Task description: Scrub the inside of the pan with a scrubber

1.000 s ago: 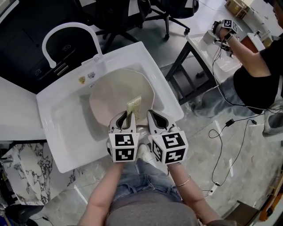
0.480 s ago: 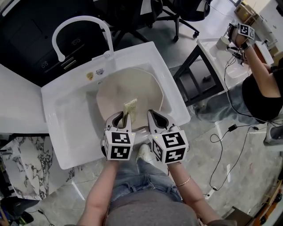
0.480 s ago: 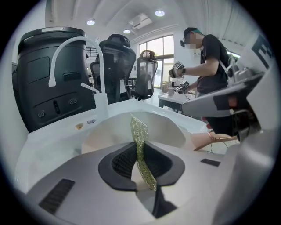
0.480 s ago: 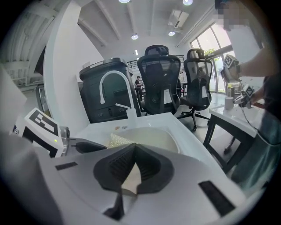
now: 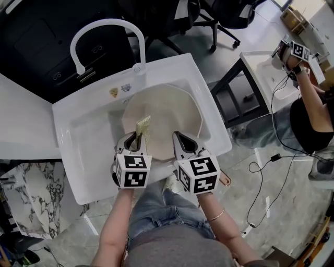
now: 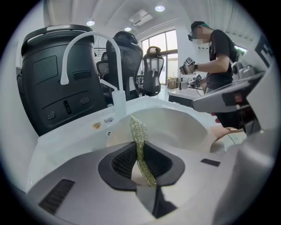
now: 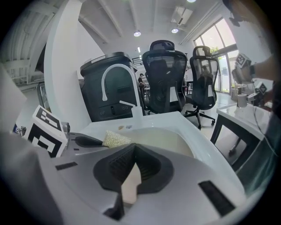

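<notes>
A cream pan (image 5: 169, 107) lies tilted in the white sink (image 5: 78, 151), its handle end (image 5: 225, 180) sticking out past the near rim. My left gripper (image 5: 133, 138) is shut on a yellow-green glittery scrubber (image 5: 142, 126), which stands up over the pan's near left part. In the left gripper view the scrubber (image 6: 139, 145) rises from between the jaws, with the pan (image 6: 180, 125) behind it. My right gripper (image 5: 183, 141) is at the pan's near rim, shut on the beige pan handle (image 7: 131, 183); the scrubber (image 7: 115, 139) shows to its left.
A white arched faucet (image 5: 104, 31) stands at the sink's far rim, with a black cabinet (image 5: 47, 31) behind. To the right are a black-legged table (image 5: 261, 68), a person (image 5: 313, 114) holding grippers, office chairs (image 5: 219, 15) and floor cables (image 5: 271, 156).
My left gripper has carried the scrubber leftward across the pan, from its near middle to its near left side. The right gripper has kept its hold at the near rim.
</notes>
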`<state>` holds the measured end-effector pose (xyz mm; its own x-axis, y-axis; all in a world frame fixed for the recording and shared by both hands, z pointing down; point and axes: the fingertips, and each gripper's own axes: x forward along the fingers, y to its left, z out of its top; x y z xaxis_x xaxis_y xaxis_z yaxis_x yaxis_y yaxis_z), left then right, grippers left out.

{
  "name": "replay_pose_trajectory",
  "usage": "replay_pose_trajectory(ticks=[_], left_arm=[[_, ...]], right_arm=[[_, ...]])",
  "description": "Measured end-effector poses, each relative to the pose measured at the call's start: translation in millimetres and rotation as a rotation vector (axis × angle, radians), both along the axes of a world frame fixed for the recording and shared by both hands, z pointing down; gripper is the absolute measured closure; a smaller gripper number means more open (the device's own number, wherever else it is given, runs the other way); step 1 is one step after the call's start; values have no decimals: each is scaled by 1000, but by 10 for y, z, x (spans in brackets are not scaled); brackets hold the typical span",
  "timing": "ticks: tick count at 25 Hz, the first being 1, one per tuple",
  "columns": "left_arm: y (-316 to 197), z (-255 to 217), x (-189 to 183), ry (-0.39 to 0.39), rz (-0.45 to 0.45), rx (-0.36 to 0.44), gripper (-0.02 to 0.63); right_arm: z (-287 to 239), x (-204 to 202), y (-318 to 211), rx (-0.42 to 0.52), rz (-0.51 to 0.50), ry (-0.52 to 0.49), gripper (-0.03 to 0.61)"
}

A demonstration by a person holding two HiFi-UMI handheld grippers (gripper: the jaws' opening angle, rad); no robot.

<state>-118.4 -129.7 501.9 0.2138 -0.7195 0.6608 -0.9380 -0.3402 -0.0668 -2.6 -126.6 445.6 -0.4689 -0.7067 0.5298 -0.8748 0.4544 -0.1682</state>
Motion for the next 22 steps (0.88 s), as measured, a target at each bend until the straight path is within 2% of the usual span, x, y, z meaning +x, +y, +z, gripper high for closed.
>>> replay_pose_trajectory(ticks=[9, 22], left_arm=[[-192, 40, -316, -25, -8, -5, 551], [-594, 35, -457, -24, 34, 8, 551]], right_arm=[[-5, -181, -162, -2, 5, 10, 568], [-2, -167, -401, -4, 73, 29, 568]])
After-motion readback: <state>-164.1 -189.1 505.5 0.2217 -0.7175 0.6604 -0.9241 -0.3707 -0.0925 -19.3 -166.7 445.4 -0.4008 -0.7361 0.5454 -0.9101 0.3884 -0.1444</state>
